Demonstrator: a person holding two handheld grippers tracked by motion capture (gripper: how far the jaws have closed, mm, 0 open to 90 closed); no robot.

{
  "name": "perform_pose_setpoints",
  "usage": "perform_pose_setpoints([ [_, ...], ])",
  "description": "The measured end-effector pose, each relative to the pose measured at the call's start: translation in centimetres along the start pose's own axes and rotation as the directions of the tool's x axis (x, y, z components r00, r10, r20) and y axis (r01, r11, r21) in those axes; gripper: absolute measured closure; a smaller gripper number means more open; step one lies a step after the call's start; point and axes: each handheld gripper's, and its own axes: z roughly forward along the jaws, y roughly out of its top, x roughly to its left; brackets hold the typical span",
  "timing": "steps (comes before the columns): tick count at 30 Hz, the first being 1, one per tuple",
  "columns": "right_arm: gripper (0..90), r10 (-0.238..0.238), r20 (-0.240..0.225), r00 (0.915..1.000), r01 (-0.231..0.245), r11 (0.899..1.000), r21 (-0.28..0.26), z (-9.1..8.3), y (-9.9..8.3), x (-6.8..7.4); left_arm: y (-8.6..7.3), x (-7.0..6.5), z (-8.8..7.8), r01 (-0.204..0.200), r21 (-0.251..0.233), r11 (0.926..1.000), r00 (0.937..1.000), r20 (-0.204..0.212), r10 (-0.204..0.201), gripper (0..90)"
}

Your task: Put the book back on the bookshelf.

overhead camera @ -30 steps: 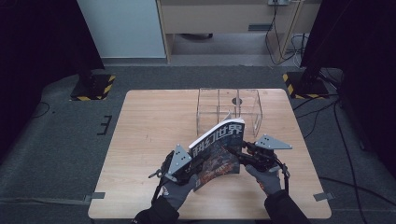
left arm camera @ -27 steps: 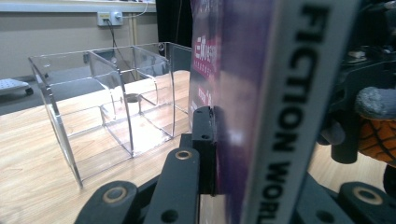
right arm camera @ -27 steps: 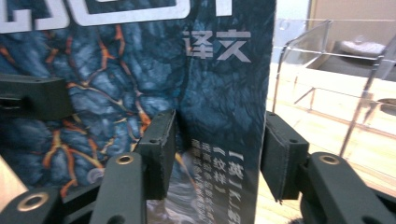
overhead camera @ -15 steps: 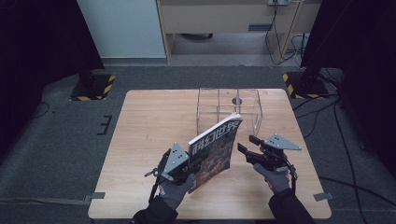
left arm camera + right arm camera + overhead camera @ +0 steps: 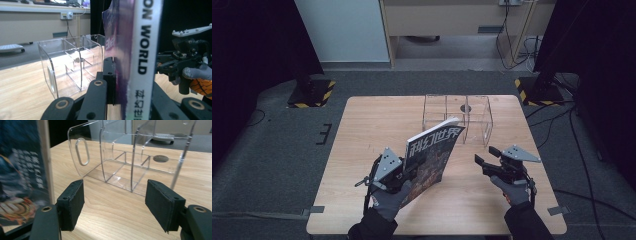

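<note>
The left gripper (image 5: 404, 167), clamped on the upright magazine (image 5: 432, 150), should probably steer its spine squarely into the far organizer (image 5: 457, 117), while the right gripper (image 5: 484, 160), its jaws just opened and empty, steadies it.

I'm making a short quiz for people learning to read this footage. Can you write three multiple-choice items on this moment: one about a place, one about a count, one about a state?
1. Where does the clear acrylic organizer stand?
A. on the far part of the table, beyond the magazine
B. at the near edge, by the person
C. on the floor

2. How many grippers clamp the magazine?
A. none
B. one
C. two

3. How do the right gripper's jaws stand?
A. shut on the magazine
B. open, with bare table between them
C. shut on the organizer

Key: 1 A, the high view shows it behind the magazine. 2 B, the left gripper alone pinches it. 3 B, the pads stand apart, having just been opening.
</note>
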Motion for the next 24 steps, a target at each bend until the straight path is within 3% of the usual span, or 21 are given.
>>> perform_pose_setpoints([
  [11,30.7,-0.001,0.024,0.9997,0.0,1.0,0.029,0.1,-0.4,-0.5,0.9,1.0,-0.7,0.039,0.016,0.9991,0.9992,-0.015,-0.038,82.0],
  [24,30.7,-0.014,0.048,0.9988,0.011,0.999,0.048,0.2,-0.7,-1.0,1.4,1.2,-0.9,0.041,0.032,0.9987,0.9989,-0.024,-0.04,82.0],
])
